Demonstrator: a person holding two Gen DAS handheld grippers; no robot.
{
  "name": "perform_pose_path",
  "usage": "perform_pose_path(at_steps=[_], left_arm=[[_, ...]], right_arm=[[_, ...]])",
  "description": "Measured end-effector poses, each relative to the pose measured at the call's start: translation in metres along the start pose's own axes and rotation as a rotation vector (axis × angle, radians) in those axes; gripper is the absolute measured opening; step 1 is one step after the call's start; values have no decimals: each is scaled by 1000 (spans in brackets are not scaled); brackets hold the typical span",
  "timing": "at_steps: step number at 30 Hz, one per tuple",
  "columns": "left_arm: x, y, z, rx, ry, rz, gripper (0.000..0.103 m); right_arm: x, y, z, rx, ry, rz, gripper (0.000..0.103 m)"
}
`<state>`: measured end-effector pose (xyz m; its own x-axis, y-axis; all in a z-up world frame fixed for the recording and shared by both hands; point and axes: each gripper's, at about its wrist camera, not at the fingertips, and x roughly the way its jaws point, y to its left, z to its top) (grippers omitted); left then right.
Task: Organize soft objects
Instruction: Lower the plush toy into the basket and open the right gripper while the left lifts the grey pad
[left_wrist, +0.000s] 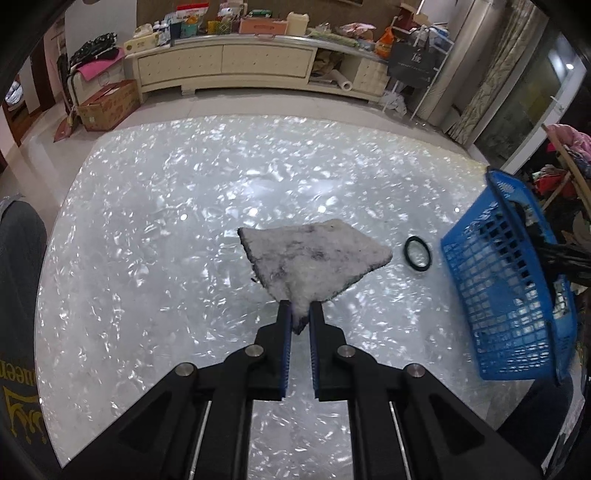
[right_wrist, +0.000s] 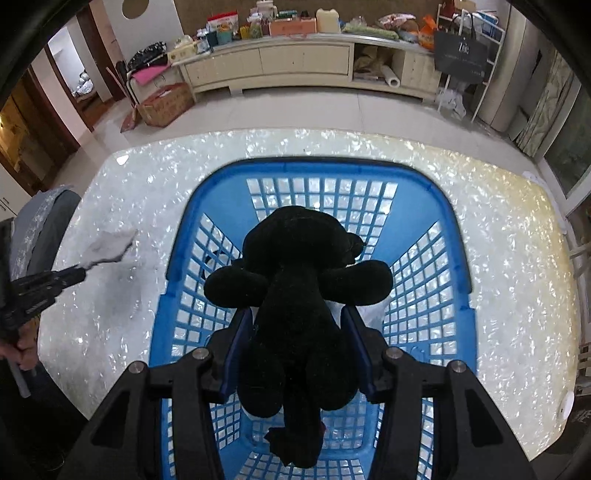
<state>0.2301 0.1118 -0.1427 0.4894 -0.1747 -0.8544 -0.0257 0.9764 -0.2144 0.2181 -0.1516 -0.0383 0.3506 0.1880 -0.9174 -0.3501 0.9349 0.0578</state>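
A: Left wrist view first?
B: Left gripper (left_wrist: 300, 308) pinching a corner of the grey fluffy cloth (left_wrist: 314, 258), lifted above the pearly table (left_wrist: 147, 221). Blue basket (left_wrist: 509, 295) at three o'clock, black ring (left_wrist: 417, 253) lying between.
A: And right wrist view?
B: Right gripper (right_wrist: 295, 325) clamped around the black plush toy (right_wrist: 295, 288), hanging over the basket's inside (right_wrist: 424, 288). Cloth (right_wrist: 110, 245) at nine o'clock.
A: Progress?
B: Probably halfway: nothing released yet. Still to drop toy, then cloth. White thing under toy, unclear.

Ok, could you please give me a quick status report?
Left tongs shut on white cloth. Right tongs holding black plush toy above blue basket. Nothing blocking.
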Motion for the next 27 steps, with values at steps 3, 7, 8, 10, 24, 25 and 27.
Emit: perform_pose_path(at_steps=[3, 7, 8, 10, 24, 25, 27], left_arm=[[-13, -5, 0, 9, -24, -21, 8], [-28, -12, 0, 25, -54, -42, 8], [-31, -15, 0, 32, -61, -45, 8], [-39, -21, -1, 52, -75, -51, 8], [-96, -63, -9, 134, -159, -107, 8], [-99, -66, -10, 139, -162, -108, 8], [-105, -73, -10, 152, -168, -112, 8]], right_arm=[[8, -2, -1, 8, 38, 21, 48], [15, 3, -5, -3, 75, 7, 48], [15, 4, -5, -5, 80, 7, 48], [19, 2, -6, 2, 94, 2, 48], [-14, 0, -7, -2, 57, -23, 87], [-17, 1, -8, -6, 45, -24, 91], [-30, 0, -12, -15, 19, -25, 103]])
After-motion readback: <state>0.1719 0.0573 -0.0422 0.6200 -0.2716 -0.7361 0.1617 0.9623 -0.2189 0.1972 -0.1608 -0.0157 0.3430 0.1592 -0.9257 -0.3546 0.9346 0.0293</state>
